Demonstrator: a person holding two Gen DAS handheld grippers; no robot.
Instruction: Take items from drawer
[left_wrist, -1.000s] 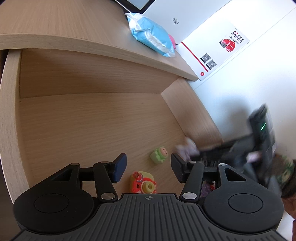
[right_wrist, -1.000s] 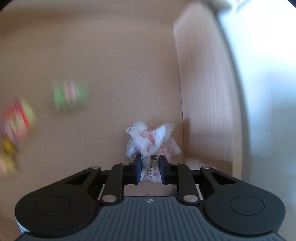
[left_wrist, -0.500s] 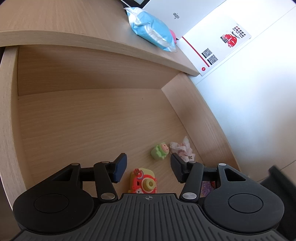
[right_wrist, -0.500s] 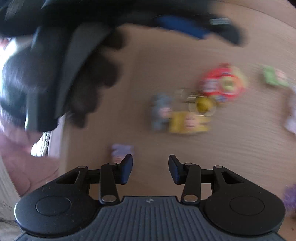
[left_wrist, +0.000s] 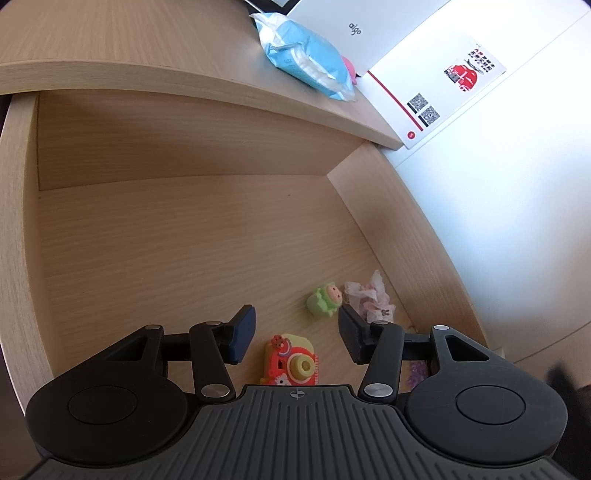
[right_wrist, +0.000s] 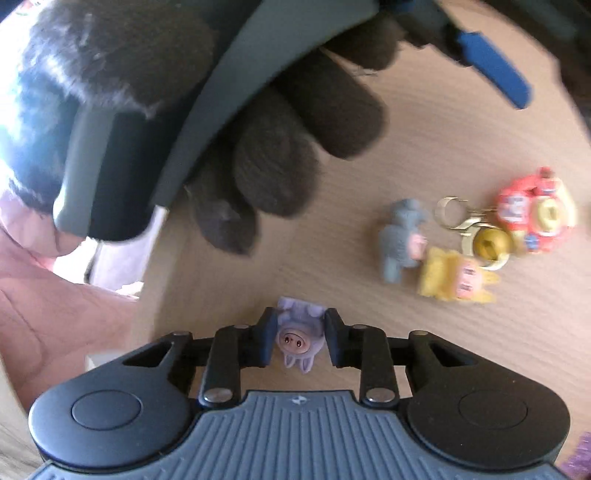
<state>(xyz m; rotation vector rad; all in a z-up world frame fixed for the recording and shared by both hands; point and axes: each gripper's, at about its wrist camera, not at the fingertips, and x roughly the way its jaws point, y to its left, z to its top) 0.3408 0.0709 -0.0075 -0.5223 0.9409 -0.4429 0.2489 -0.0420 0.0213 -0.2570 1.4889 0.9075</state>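
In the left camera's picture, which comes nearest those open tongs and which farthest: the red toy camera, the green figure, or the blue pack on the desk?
1. Red toy camera: nearest, on the drawer floor just below the gap of the left tongs.
2. Green figure: a bit beyond, toward the right finger.
3. Blue pack: farthest, up on the desktop.

drawer (left_wrist: 177, 236): toy camera (left_wrist: 291, 363) nearest | frog figure (left_wrist: 323, 301) behind it | wrapper (left_wrist: 369, 299) right | wipes pack (left_wrist: 306, 62) on worktop (left_wrist: 110, 40)
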